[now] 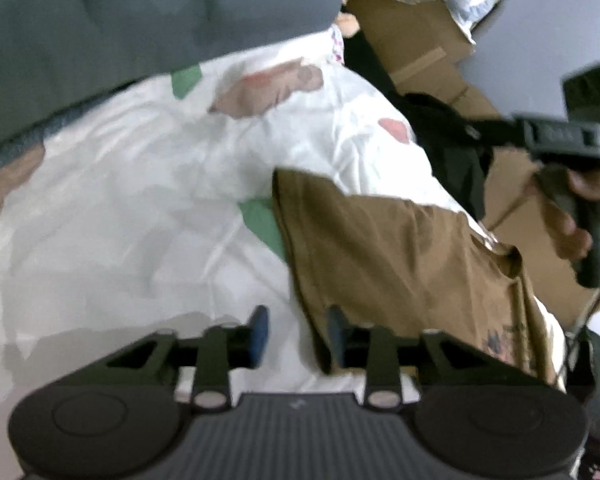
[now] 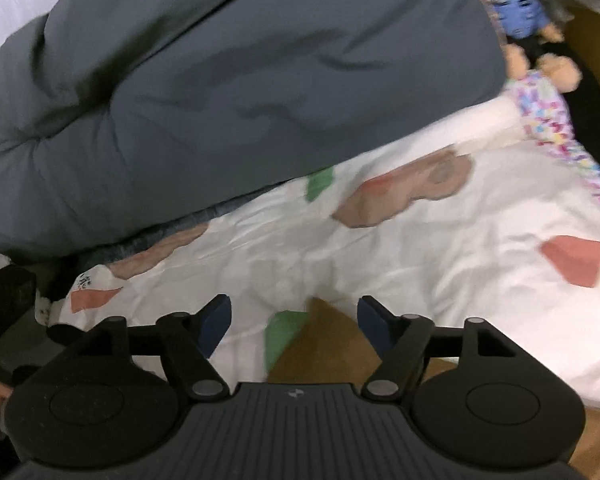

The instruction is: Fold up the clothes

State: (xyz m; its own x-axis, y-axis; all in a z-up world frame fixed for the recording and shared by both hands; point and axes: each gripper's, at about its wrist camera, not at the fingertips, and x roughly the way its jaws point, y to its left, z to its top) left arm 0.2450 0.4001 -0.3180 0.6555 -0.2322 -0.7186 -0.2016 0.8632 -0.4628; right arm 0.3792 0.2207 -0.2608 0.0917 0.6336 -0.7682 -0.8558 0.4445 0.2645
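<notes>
Grey duvet (image 2: 236, 92) fills the upper part of both views, bunched over a white sheet (image 2: 440, 248) printed with pink, green and tan patches. On the sheet lies a brown shirt (image 1: 388, 248) — the left view shows it spread out, with a faded print near its lower right, while the right view catches only one corner (image 2: 324, 344) between its own fingers. Cardboard boxes (image 1: 416, 44) beside the bed show in the left view only; two plush bears (image 2: 520, 12) at the duvet's edge are plain only in the right view. The left gripper (image 1: 298, 334) hangs over the shirt's left edge, jaws apart, gripping nothing. The right gripper (image 2: 294, 326) is wider open above the corner — whether it touches the cloth is unclear; the left view shows a hand (image 1: 580, 216) on its handle
</notes>
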